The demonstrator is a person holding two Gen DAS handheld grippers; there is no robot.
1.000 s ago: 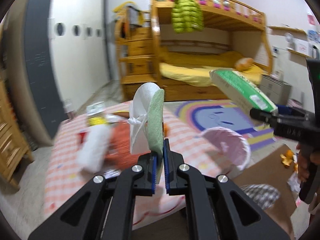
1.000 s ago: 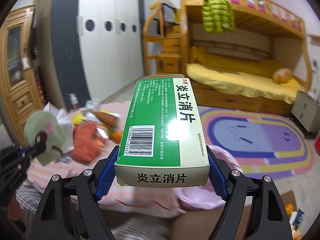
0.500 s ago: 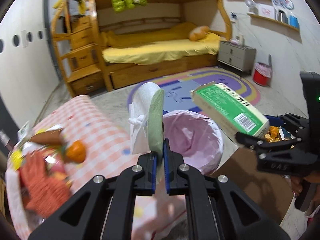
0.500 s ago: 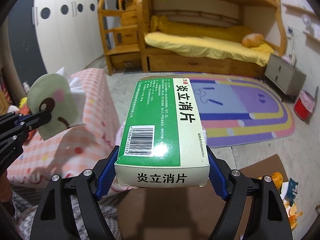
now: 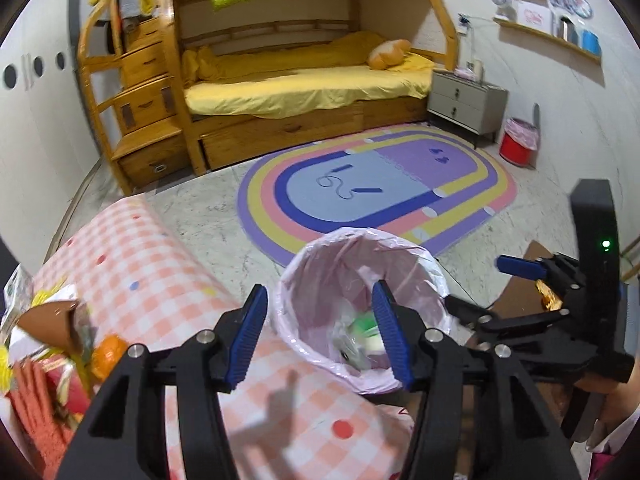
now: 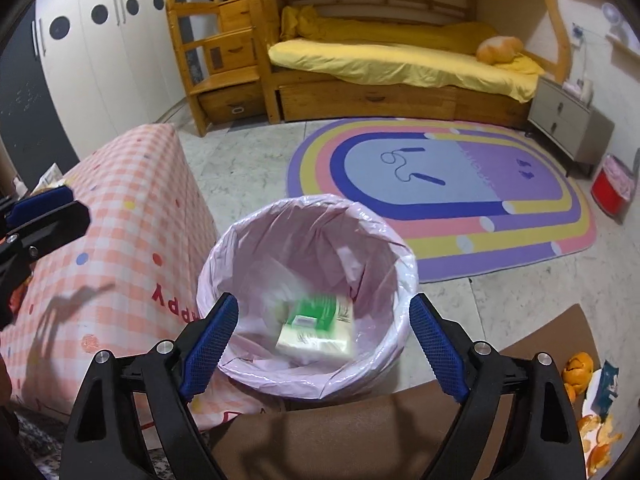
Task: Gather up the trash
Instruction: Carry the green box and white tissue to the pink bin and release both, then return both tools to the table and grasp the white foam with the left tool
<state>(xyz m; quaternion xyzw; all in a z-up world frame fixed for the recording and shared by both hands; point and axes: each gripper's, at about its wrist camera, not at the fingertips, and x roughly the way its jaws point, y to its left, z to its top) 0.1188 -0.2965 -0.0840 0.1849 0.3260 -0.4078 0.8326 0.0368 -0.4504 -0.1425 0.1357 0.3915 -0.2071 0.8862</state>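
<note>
Now both my left gripper (image 5: 320, 336) and right gripper (image 6: 324, 348) are opening empty, the green-and-white cardboard medicine box (image 6: 318, 330) dropped from twelve o'clock into the pink-lined round trash bin (image 6: 404, 264), so more table litter awaits.

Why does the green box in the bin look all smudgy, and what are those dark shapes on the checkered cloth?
In the right wrist view the green box is smeared by motion blur inside the pink-lined bin, while the bin itself looks sharp. The dark shapes on the checkered cloth are tool shadows, seen in both views. The fisheye lens bends the room's edges and darkens the corners.
</note>
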